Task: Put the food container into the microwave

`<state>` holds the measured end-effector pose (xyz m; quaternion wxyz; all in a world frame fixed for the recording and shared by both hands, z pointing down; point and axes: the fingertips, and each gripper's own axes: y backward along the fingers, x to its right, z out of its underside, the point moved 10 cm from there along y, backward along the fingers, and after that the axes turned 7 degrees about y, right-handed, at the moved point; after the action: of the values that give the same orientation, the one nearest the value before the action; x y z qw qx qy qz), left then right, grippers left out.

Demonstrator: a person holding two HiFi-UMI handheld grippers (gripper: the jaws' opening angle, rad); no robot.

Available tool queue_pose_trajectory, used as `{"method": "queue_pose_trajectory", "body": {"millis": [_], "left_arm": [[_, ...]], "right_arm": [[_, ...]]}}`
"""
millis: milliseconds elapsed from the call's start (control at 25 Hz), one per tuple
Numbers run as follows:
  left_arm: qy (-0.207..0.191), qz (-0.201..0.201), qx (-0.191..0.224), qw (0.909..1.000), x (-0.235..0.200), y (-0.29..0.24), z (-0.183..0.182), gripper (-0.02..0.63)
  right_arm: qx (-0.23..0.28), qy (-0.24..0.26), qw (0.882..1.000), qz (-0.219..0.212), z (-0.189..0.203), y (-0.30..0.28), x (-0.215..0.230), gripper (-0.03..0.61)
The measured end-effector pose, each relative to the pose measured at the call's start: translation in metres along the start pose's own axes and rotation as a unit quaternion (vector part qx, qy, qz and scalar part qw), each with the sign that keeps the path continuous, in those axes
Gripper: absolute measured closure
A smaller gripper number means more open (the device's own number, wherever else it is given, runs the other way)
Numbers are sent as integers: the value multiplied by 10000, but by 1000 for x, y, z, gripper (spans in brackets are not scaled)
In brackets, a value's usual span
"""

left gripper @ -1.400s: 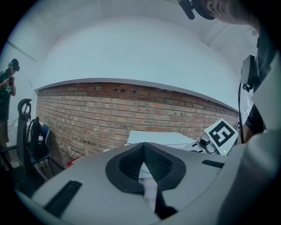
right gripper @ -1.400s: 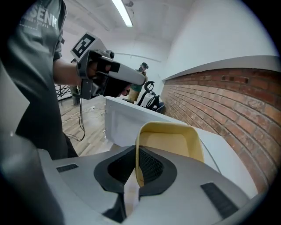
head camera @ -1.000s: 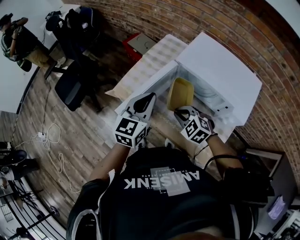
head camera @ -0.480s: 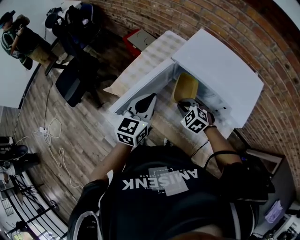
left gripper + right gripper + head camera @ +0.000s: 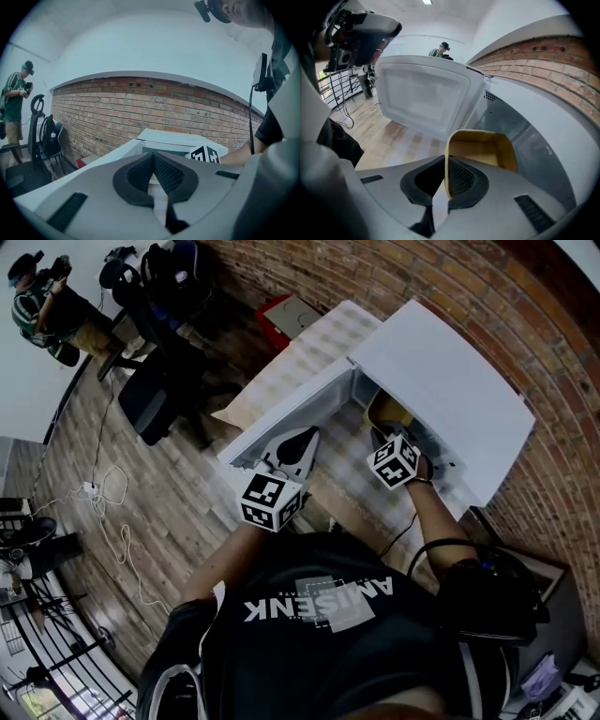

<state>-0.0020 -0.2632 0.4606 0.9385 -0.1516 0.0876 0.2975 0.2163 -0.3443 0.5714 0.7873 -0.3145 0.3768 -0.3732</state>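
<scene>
The right gripper (image 5: 446,163) is pinching the near wall of the yellow food container (image 5: 480,149). Its jaws are standing almost together, with only the thin rim between the dark pads. The container is showing its open inside to the right gripper view. It is sitting partway inside the microwave (image 5: 525,136), with the grey cavity wall curving along its right side (whether its base is touching the cavity floor cannot be told). From the head view only a yellow corner of the container (image 5: 392,412) is peeking out under the microwave's white top (image 5: 441,381), with the right gripper (image 5: 380,439) reaching in at the opening.

The microwave door (image 5: 423,99) is hanging wide open to the left of the cavity. In the head view the door (image 5: 286,418) is standing out toward the person.

The left gripper (image 5: 153,157) is holding nothing, and its jaws are pressing tip to tip. In the head view the left gripper (image 5: 302,442) is hovering just in front of the open door, beside the right gripper and apart from the container.

Farther out, a brick wall (image 5: 394,277) is running behind the microwave. A wooden floor (image 5: 141,493) is spreading to the left, where a black office chair (image 5: 150,404) is standing. Another person (image 5: 42,296) is standing well away.
</scene>
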Motion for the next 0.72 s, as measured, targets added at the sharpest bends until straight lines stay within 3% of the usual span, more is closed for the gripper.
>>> {"method": "queue_pose_trajectory", "body": {"millis": [720], "left_arm": [[-91, -2, -116, 9999, 8, -10, 1, 603]], "right_arm": [[-654, -158, 9945, 808, 28, -43, 28, 528]]}}
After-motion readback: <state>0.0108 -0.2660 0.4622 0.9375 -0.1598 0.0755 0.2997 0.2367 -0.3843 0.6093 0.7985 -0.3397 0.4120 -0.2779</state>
